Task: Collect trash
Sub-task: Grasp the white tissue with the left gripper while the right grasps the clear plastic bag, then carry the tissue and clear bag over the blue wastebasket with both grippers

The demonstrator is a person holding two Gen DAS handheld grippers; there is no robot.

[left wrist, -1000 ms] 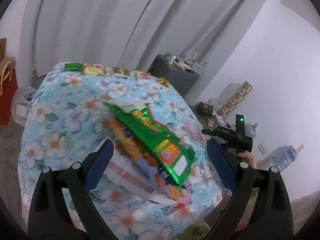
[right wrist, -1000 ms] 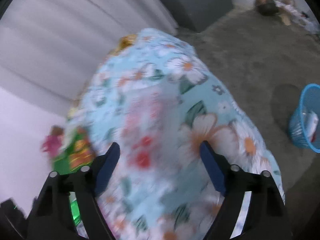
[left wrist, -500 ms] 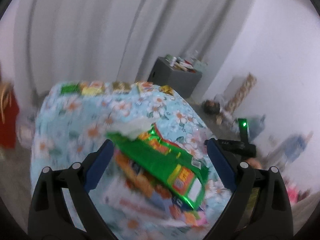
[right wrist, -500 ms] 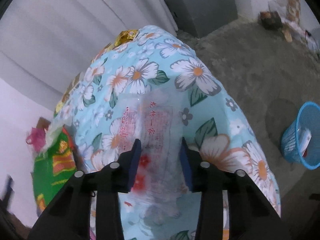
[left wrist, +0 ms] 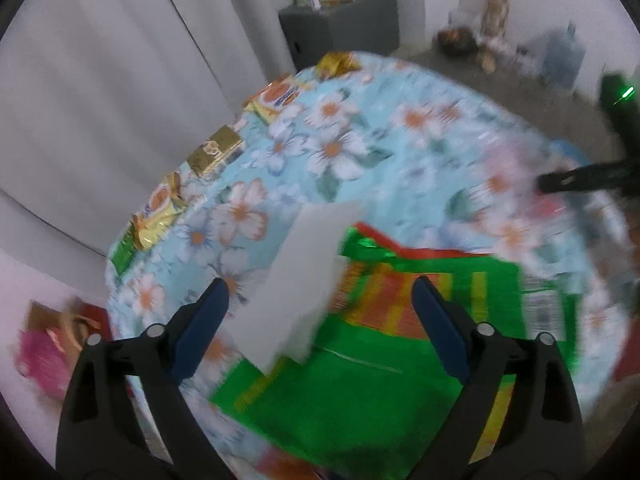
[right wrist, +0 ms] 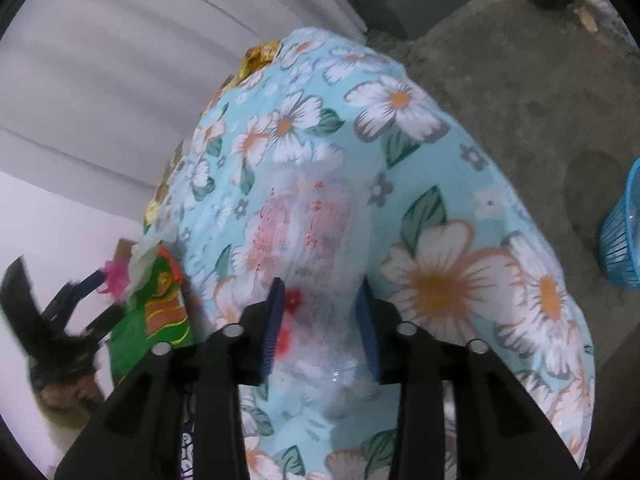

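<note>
**Right gripper pinches a clear bag while the left hangs open over a green one**

While the right gripper (right wrist: 320, 320) has its blue pads drawn close together on a clear plastic bag (right wrist: 308, 232) printed with red lettering, the left gripper (left wrist: 320, 320) stands wide with nothing between its fingers. The clear bag lies on the flowered tablecloth (right wrist: 440, 168), and the narrow pinch suits it: thin film has to be gathered into a fold before it will lift, I judge. Whether the bag has left the cloth cannot be told through the blur.

From the left wrist view, a green snack bag (left wrist: 380, 340) with orange and yellow bands lies on the near part of the table, below and between the open fingers. A white sheet of paper (left wrist: 304, 280) lies over its left part, tilted. The wide spread looks set for a broad, flat wrapper, which needs the jaws to straddle an edge.

Along the far edge of the table sits a row of gold and yellow packets (left wrist: 216, 152), well apart from both grippers. A blue basket (right wrist: 624, 240) stands on the floor to the right, well clear of the table; it seems the likely place for the trash, so the right side holding first makes sense.
</note>
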